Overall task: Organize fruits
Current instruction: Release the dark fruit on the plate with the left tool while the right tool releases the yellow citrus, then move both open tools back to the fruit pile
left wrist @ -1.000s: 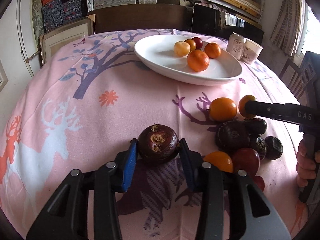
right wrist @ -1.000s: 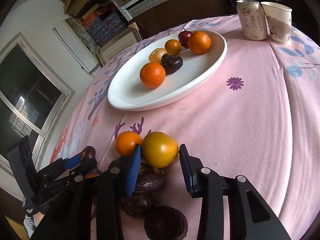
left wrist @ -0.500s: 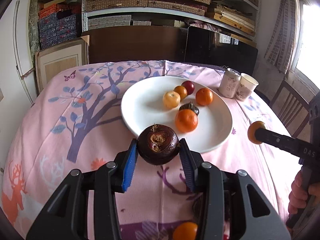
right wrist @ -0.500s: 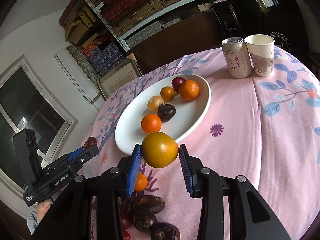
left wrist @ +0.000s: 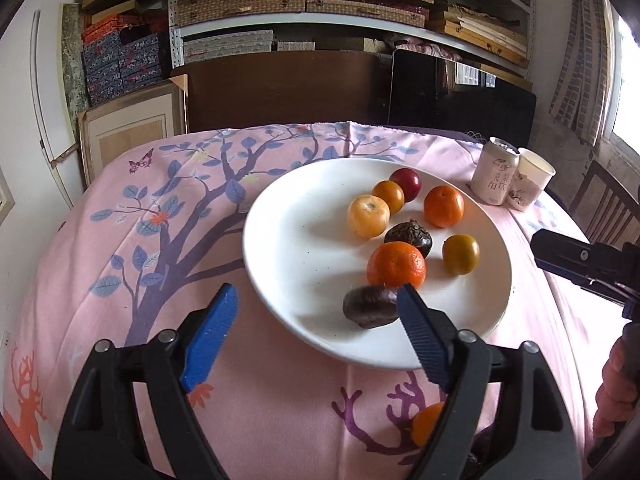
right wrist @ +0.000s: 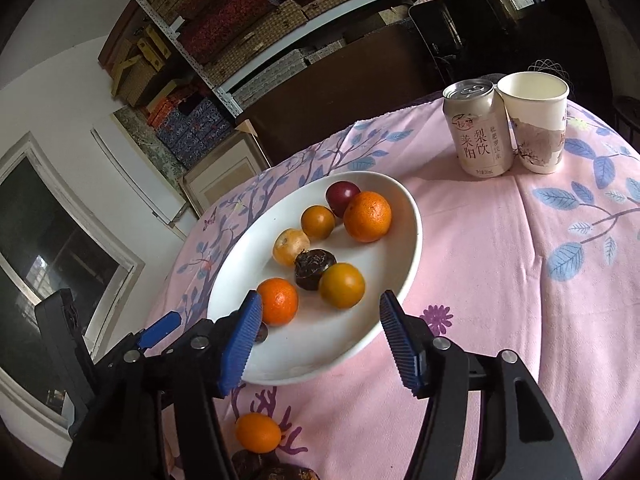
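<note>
A white oval plate [left wrist: 304, 240] [right wrist: 392, 208] on the pink tablecloth holds several fruits. A dark purple fruit [left wrist: 370, 306] lies at the plate's near edge, just beyond my open, empty left gripper [left wrist: 314, 334]. A yellow-orange fruit [right wrist: 342, 285] [left wrist: 461, 254] lies on the plate beyond my open, empty right gripper [right wrist: 320, 338]. Oranges [left wrist: 396, 266] [right wrist: 367, 216], a dark wrinkled fruit [right wrist: 314, 263] and a red plum [left wrist: 406, 184] also sit on the plate. One orange [right wrist: 258, 432] and dark fruits stay on the cloth below the right gripper.
A drink can [right wrist: 476, 128] and a paper cup [right wrist: 536, 120] stand at the table's far right. A chair [left wrist: 608, 200] is beyond the right edge. Shelves with boxes line the back wall.
Both grippers rose over the plate and opened. The left let go of the dark purple fruit onto the plate's near edge; the right let go of the yellow-orange fruit onto the plate.
</note>
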`<state>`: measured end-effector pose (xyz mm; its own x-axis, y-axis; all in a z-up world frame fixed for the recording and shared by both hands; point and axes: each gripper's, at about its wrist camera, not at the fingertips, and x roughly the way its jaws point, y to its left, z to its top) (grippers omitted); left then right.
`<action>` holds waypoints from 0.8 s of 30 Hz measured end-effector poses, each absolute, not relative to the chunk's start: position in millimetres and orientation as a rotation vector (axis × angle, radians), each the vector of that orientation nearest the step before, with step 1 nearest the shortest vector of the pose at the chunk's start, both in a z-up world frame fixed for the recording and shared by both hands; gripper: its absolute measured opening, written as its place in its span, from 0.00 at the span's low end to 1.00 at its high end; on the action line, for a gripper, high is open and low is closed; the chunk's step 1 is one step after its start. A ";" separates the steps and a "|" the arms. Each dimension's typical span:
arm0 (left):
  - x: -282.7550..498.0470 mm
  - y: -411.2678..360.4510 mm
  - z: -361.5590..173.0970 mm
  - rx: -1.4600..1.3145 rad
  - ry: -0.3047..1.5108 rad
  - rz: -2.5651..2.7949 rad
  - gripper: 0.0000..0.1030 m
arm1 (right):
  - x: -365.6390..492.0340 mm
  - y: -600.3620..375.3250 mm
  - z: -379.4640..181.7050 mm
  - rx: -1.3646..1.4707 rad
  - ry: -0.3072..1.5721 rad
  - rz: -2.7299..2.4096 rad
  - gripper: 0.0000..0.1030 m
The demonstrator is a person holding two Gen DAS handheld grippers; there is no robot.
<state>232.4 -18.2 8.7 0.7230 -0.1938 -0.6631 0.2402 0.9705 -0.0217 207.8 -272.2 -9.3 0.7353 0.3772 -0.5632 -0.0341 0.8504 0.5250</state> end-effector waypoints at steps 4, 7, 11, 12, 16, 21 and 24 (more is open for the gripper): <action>209.9 -9.9 12.1 0.043 0.711 -0.238 0.90 | 186.7 -264.8 -13.4 0.461 0.726 0.221 0.70; 190.5 -10.5 12.9 0.038 0.711 -0.264 0.92 | 168.9 -263.2 -18.0 0.451 0.736 0.224 0.75; 156.1 -28.5 6.3 0.136 0.712 -0.317 0.94 | 148.1 -268.1 -19.4 0.473 0.729 0.216 0.80; 148.5 -35.0 3.7 0.176 0.706 -0.315 0.94 | 143.9 -270.4 -19.0 0.479 0.723 0.211 0.81; 137.7 -52.0 -7.2 0.247 0.716 -0.328 0.95 | 132.8 -280.4 -16.3 0.513 0.700 0.196 0.84; 146.3 -59.3 -18.8 0.260 0.756 -0.324 0.95 | 132.9 -289.0 -17.6 0.558 0.705 0.188 0.84; 153.5 -65.9 -24.3 0.287 0.766 -0.311 0.95 | 133.5 -287.1 -18.7 0.557 0.712 0.190 0.84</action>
